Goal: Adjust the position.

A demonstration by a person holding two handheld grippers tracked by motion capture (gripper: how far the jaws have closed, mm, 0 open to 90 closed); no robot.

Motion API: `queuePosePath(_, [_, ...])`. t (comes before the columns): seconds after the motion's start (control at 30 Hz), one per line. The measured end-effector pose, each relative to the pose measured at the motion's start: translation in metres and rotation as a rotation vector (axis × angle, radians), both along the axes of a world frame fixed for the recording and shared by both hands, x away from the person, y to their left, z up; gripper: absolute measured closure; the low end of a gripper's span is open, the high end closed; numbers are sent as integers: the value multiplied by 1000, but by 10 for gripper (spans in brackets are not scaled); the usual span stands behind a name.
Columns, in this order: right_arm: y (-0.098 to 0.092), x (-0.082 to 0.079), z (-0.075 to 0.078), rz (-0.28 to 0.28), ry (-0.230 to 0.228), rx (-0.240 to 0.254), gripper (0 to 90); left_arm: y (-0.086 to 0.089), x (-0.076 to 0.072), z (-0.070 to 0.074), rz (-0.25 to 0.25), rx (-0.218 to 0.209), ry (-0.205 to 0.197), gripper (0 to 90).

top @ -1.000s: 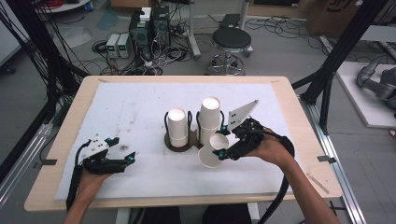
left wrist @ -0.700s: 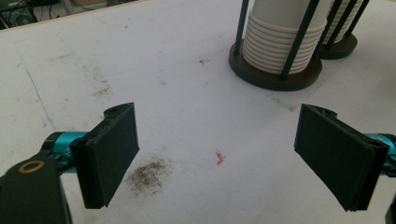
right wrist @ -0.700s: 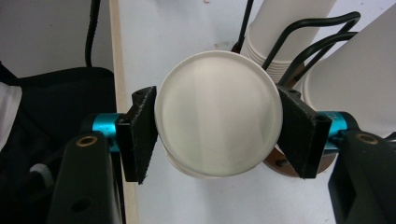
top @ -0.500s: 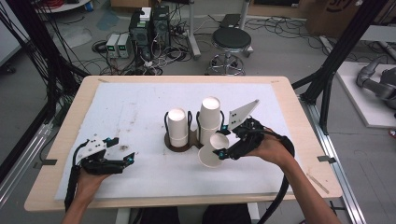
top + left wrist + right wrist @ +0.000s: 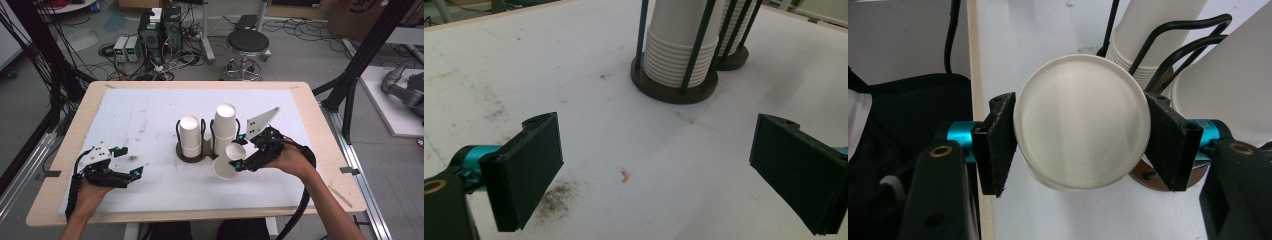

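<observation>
left hand-held gripper (image 5: 134, 172) jaws just widened.

Pretty messy lab behind the table (image 5: 320, 130): a round black stool (image 5: 245, 42) sits just past the far edge, and a couple of dark computer towers (image 5: 160, 27) stand left of it with small grey boxes (image 5: 126, 48) beside them and loose cables (image 5: 300, 30) all over the floor. Black frame posts (image 5: 45, 55) run up on both sides, a cardboard box (image 5: 362, 17) sits far right at the back, and the white mat (image 5: 145, 120) has a dirty smudge (image 5: 555, 197) plus a tiny red scrap (image 5: 625, 175).
</observation>
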State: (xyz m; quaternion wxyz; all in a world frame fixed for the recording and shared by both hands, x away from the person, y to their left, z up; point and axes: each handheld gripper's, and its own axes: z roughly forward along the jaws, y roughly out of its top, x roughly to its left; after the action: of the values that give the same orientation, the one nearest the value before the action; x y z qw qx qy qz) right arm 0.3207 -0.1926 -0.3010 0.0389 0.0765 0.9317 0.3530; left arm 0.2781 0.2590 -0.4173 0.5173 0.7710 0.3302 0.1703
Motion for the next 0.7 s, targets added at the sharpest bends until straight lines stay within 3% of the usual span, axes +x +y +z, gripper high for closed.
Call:
queuePosePath(0.3, [-4, 1, 1, -3, 0, 14, 359, 2, 1, 8, -44, 6, 13, 50])
queuePosePath(0.7, [-8, 1, 1, -2, 0, 26, 359, 4, 5, 34, -144, 14, 11, 50])
